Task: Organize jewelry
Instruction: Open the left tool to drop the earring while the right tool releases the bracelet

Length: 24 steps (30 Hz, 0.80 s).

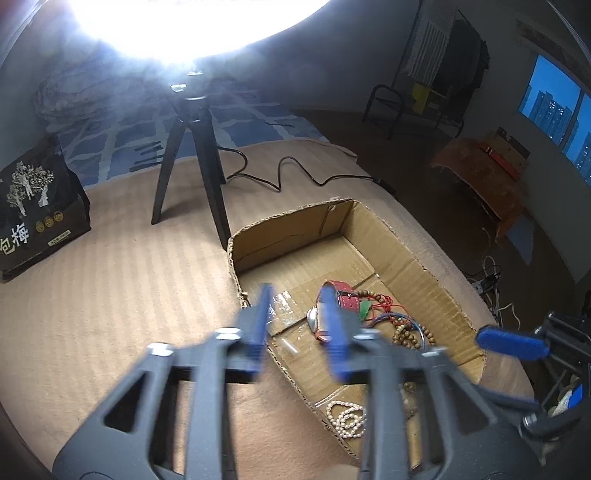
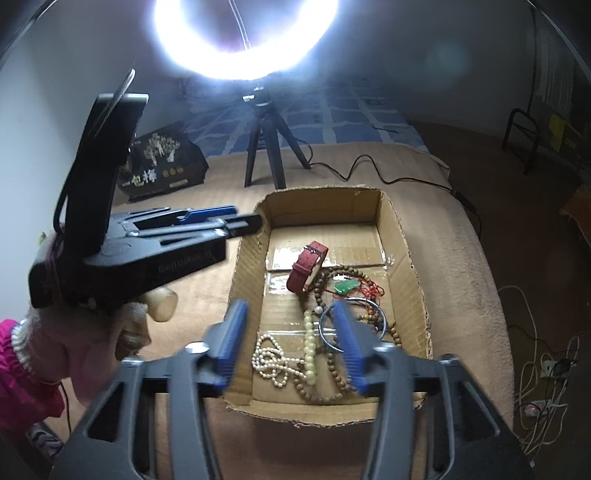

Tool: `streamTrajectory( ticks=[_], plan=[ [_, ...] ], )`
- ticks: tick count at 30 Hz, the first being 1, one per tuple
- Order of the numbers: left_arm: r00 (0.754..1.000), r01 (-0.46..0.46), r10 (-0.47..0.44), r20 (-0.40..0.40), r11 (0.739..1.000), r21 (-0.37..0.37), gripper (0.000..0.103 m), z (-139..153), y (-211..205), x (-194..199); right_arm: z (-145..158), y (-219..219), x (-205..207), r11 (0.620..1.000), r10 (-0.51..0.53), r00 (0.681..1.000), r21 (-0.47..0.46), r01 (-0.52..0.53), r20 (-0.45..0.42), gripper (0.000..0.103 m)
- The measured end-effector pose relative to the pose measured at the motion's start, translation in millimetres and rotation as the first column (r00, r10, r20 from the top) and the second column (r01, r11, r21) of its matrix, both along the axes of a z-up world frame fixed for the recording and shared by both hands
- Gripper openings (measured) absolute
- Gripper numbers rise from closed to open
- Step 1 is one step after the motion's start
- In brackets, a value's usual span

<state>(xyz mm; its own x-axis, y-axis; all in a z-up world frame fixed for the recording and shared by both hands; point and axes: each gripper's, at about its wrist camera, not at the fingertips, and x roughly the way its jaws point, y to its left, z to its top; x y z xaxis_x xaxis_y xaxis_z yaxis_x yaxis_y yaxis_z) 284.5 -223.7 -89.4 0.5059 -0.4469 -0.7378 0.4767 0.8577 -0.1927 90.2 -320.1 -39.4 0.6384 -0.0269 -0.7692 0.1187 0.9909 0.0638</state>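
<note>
over a tan striped bedcover [image 1: 110, 295], seen from the left wrist camera, the left gripper [image 1: 297, 325] hangs with its blue jaws spread and empty above the near-left wall of an open cardboard box [image 1: 406, 258]. inside lie a red watch strap [image 1: 341, 293], a green pendant on red cord [image 1: 365, 309], brown wooden beads [image 1: 406, 338] and a white pearl strand [image 1: 347, 419]; the gripper's right finger covers part of the watch, and motion blurs both fingers. a black tripod [image 1: 192, 166] stands just beyond the box under a glaring ring light [image 1: 192, 26], its cable [image 1: 280, 181] snaking across the cover. a dark printed bag [image 1: 37, 210] sits at far left. the right gripper's blue tip [image 1: 511, 343] enters at the right edge, its body cut off. a window [image 1: 554, 110] shows dusk towers.

over the box's near end, in the right wrist view, the right gripper [image 2: 291, 343] also hangs with jaws parted, gripping nothing, above the pearl strand [image 2: 273, 363] and a thin metal bangle [image 2: 328, 332], partly hidden by its right finger. the watch strap [image 2: 306, 267], pendant [image 2: 345, 288] and wooden beads [image 2: 325, 395] lie tangled mid-box [image 2: 402, 229]. the left gripper [image 2: 243, 223] reaches in from the left at the box's wall, its jaw gap not readable side-on. power strips and cords [image 2: 546, 373] litter the dark floor at right.
</note>
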Motion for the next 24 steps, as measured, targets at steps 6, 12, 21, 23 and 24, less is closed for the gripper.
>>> streamTrajectory(
  ticks=[6, 12, 21, 23, 24],
  plan=[
    [1.000, -0.020, 0.020, 0.013, 1.000, -0.008, 0.059, 4.1, 3.3, -0.4, 2.6, 0.6, -0.7, 1.000, -0.019, 1.000, -0.020, 0.019, 0.014, 0.065],
    [0.999, -0.019, 0.020, 0.026, 1.000, -0.004, 0.063, 8.2, 4.6, -5.5, 4.7, 3.1, -2.7, 0.999, -0.025, 1.000, -0.033, 0.025, 0.013, 0.065],
    [0.998, -0.022, 0.023, 0.057, 1.000, -0.008, 0.063, 29.9, 14.4, -27.7, 21.8, 13.5, -18.4, 0.997, -0.029, 0.999, -0.071, 0.031, 0.038, 0.065],
    [0.997, -0.022, 0.023, 0.075, 1.000, -0.011, 0.063, 38.8, 17.7, -37.4, 26.3, 16.8, -23.2, 0.995, -0.030, 0.999, -0.090, 0.034, 0.045, 0.065],
    [0.996, -0.022, 0.023, 0.084, 1.000, -0.014, 0.063, 43.5, 19.6, -42.6, 29.2, 18.9, -26.3, 0.994, -0.030, 0.998, -0.104, 0.035, 0.049, 0.065]
  ],
)
